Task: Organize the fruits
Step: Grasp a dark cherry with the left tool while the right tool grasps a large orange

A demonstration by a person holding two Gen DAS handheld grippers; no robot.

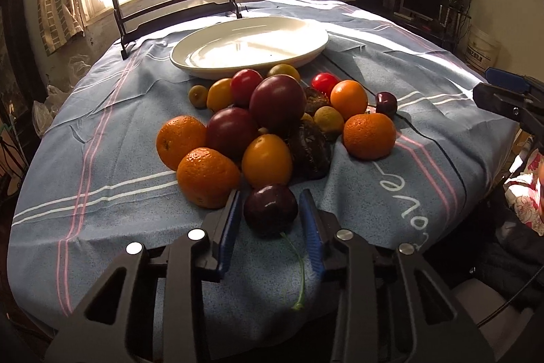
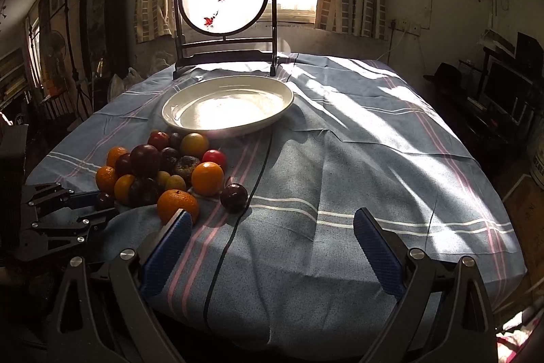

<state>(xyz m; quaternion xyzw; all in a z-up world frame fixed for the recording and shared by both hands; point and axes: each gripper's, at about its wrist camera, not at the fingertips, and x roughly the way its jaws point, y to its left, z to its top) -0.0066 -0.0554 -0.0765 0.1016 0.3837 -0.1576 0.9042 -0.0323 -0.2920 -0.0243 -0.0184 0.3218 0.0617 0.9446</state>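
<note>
So far plate (image 1: pixel 190 63) bare, nothing sorted. Fruit pile (image 1: pixel 272 121) sits on desk (image 1: pixel 102 159) just before plate. Left hand-held gripper (image 1: pixel 271 213) squeezed onto dark cherry (image 1: pixel 270 208) at pile's near edge. Right hand-held gripper (image 2: pixel 272 227) wide apart, holding nothing.

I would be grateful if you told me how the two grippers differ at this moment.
The left gripper has its jaws drawn in around a dark cherry at the near edge of the fruit pile; the right gripper stands wide open with nothing between its fingers. The left gripper is at the fruit, while the right gripper hangs over bare tablecloth beside the pile. Both have black frames with blue pads.
</note>
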